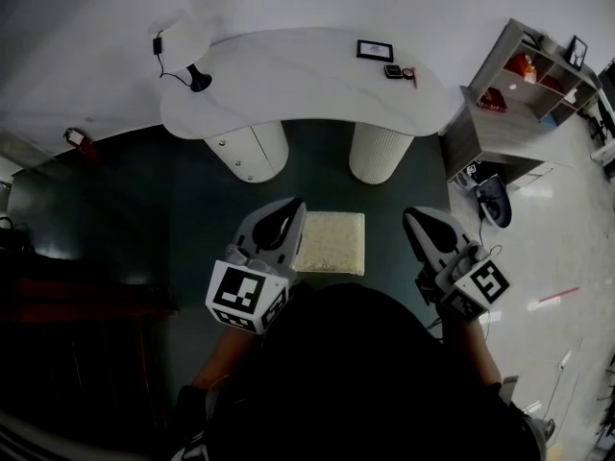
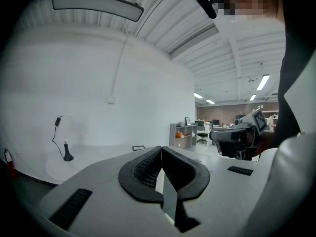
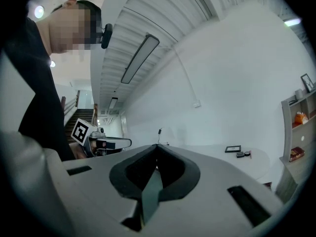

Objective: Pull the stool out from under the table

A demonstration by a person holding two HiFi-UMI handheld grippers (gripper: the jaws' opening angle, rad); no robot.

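The stool (image 1: 332,242), a low seat with a cream square cushion, stands on the dark carpet in front of the white curved table (image 1: 307,75), clear of the tabletop and between my two grippers. In the head view my left gripper (image 1: 288,207) is held above the stool's left edge and my right gripper (image 1: 418,217) to its right, neither touching it. Both are shut with nothing between the jaws. In the left gripper view the closed left gripper (image 2: 161,149) points over the table; the right gripper view shows the right gripper (image 3: 157,147) likewise closed.
The table rests on two white ribbed pedestals (image 1: 381,152). On it lie a small framed picture (image 1: 375,50) and a black stand with a cable (image 1: 197,80). A grey shelf unit (image 1: 524,94) stands at the right, and a dark cabinet (image 1: 77,296) at the left.
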